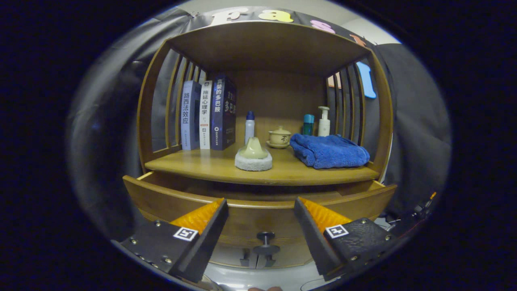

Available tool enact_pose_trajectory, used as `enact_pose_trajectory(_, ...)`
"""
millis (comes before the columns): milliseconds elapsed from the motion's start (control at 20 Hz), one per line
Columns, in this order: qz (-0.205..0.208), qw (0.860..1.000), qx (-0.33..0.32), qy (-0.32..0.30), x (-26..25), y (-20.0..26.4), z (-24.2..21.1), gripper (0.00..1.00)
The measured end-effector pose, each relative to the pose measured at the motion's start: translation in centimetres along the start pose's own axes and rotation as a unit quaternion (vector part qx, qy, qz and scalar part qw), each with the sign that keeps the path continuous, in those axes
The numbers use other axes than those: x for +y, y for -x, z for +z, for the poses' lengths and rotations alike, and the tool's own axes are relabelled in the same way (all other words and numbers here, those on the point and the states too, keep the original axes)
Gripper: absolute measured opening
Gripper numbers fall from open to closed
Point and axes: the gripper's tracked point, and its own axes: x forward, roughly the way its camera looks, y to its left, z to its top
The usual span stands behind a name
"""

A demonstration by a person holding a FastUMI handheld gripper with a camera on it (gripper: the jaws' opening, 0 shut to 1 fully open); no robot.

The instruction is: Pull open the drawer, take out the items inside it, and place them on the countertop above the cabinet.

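A wooden cabinet stands ahead of me with its drawer [169, 198] pulled out below the countertop [210, 165]. The drawer's dark round knob [265, 236] sits low on its front, between my fingers. My gripper [260, 206] is open, its fingers spread wide just in front of the drawer's front panel, holding nothing. The inside of the drawer is hidden by its front wall and the shadow under the countertop. On the countertop rests a beige cone-shaped item on a grey pad [253, 155] and a folded blue towel [329, 150].
Three upright books [208, 115] stand at the countertop's back left. A small bottle with a blue cap [250, 125], a lidded teacup on a saucer [279, 137], a teal bottle [308, 124] and a white pump bottle [323, 121] line the back. Slatted side walls and a top board enclose the shelf.
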Motion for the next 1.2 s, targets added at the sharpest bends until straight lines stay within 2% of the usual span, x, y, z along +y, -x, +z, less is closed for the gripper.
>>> enact_pose_trajectory(1200,-0.002,1.0,-0.002,0.002,0.2,-4.7,0.9,0.99)
